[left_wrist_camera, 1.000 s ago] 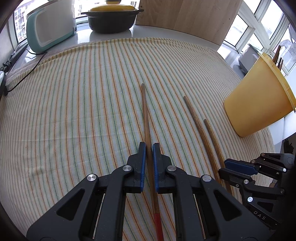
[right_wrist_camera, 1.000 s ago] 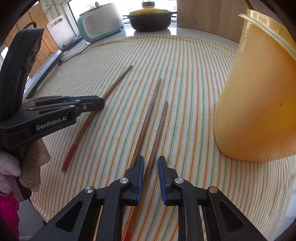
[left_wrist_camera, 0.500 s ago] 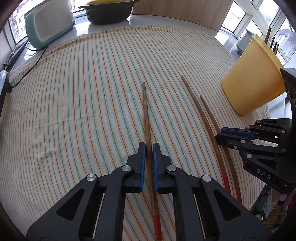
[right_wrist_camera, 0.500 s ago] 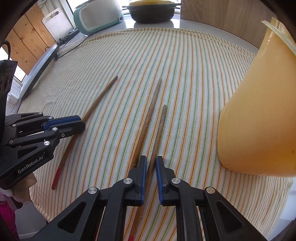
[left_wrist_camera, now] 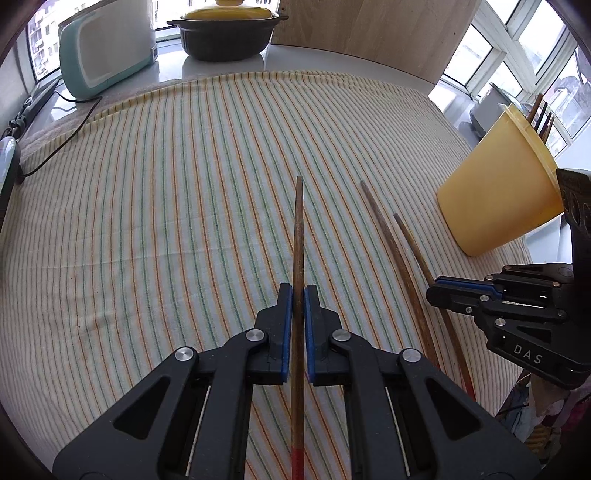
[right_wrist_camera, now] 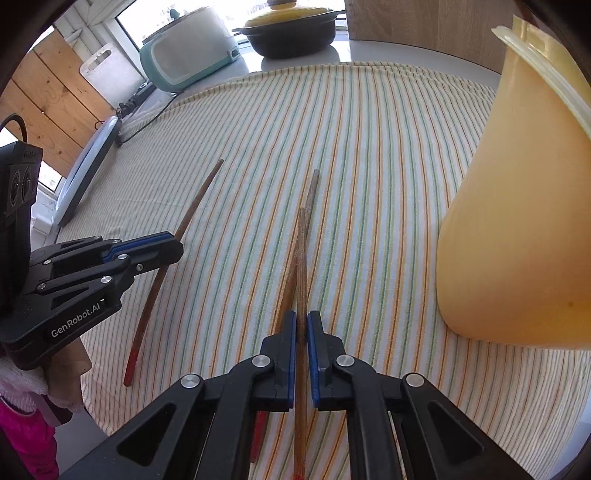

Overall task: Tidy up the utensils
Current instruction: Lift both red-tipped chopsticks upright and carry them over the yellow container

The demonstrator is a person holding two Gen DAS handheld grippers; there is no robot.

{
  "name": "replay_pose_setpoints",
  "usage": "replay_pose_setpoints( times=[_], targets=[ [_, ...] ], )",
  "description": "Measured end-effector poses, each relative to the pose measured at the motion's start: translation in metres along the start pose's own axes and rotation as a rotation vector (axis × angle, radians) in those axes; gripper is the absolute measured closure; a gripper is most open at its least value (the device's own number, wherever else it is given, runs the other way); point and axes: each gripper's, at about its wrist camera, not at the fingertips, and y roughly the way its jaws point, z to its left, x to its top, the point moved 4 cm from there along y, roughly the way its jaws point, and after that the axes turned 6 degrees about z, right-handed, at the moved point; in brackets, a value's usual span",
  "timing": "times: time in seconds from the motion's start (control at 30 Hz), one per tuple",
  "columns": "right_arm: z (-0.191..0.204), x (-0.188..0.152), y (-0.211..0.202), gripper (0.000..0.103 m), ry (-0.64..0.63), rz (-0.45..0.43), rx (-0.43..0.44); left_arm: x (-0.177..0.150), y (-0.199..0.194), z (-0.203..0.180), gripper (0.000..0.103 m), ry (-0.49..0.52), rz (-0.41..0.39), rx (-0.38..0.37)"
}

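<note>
My left gripper is shut on a long wooden chopstick with a red end, lifted off the striped cloth. My right gripper is shut on a second chopstick, its tip raised. A third chopstick lies on the cloth just under it. In the left wrist view the right gripper shows at the right, over the two chopsticks. The yellow plastic cup stands at the right with several chopsticks inside; it fills the right side of the right wrist view.
A striped cloth covers the table. A teal appliance and a dark pot with a yellow lid stand at the back, a wooden board behind them. A black cable runs at the left edge.
Both grippers have risen with their chopsticks. The right gripper closed on its chopstick and lifted its tip off the cloth; the left chopstick now hangs clear of the cloth.
</note>
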Motion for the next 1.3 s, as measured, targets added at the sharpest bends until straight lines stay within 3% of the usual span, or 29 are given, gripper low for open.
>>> replay_pose_setpoints(
  times=[0.43, 1.3],
  targets=[
    [-0.002, -0.01, -0.066, 0.099, 0.01, -0.212, 0.064, -0.002, -0.061, -0.014, 0.099, 0.001, -0.153, -0.08],
    [-0.011, -0.043, -0.166, 0.099, -0.013, -0.499, 0.067, -0.003, -0.135, -0.075, 0.099, 0.106, -0.312, -0.178]
  ],
)
